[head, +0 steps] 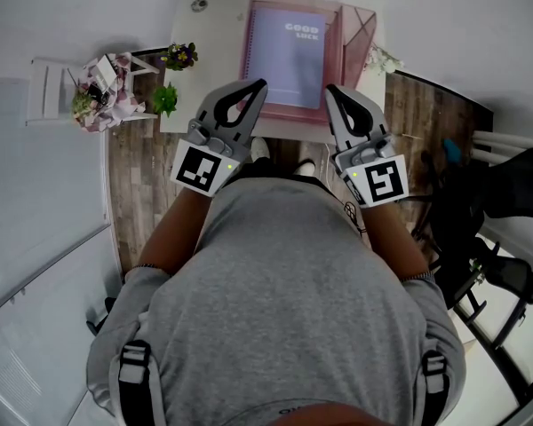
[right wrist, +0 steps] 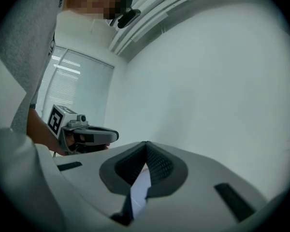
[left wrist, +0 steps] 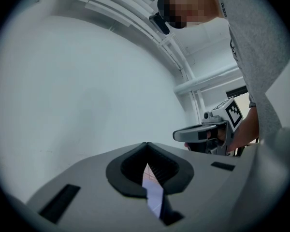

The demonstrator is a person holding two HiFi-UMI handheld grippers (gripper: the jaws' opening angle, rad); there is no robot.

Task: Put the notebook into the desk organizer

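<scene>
A lavender spiral notebook lies flat on the white desk, within the rim of a see-through pink desk organizer. Both grippers hang in the air in front of my chest, short of the desk's near edge. My left gripper points at the notebook's near left corner, its jaws together with nothing between them. My right gripper points at the near right corner, likewise shut and empty. Each gripper view faces a bare white wall. The left gripper sees the right one at its right, and the right gripper sees the left one at its left.
Two small potted plants stand at the desk's left end. A white chair with a flower bouquet is further left. A black office chair stands on the wooden floor at the right.
</scene>
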